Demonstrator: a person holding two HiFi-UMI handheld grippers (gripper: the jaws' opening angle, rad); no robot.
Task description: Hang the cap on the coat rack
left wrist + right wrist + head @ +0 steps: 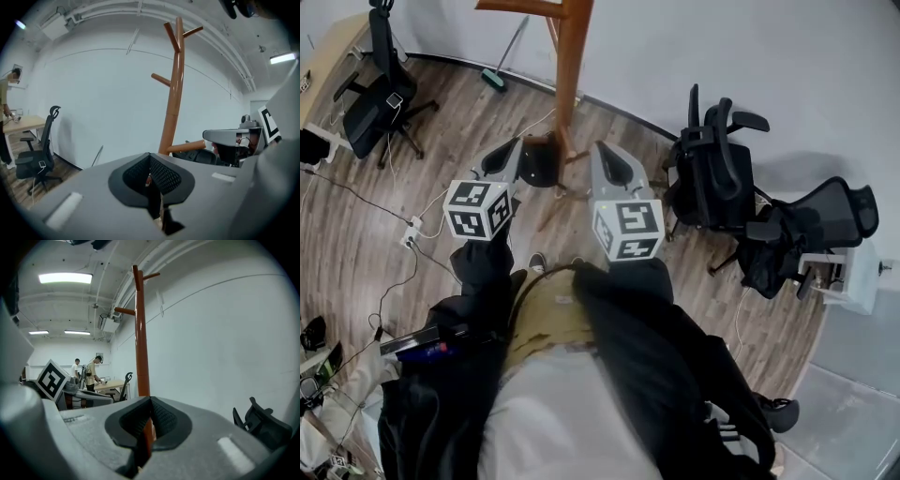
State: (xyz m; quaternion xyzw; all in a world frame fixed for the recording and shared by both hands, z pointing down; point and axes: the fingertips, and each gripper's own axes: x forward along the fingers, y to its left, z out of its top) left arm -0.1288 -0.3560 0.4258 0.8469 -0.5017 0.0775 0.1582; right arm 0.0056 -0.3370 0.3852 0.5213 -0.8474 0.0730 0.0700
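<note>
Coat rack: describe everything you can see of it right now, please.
The orange-brown wooden coat rack is a tall, round, glossy pole standing upright. Short pegs angle upward near its top, and one more sticks out lower down the side. What look like sloping legs spread at its foot. Every peg in view is bare, with nothing hanging on any of them. It stands on the wood-plank floor, close to the white wall, and nothing else touches it.

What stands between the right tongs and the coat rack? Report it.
Nothing. In the right gripper view the coat rack rises straight beyond the shut right tongs, with only open air between them.
</note>
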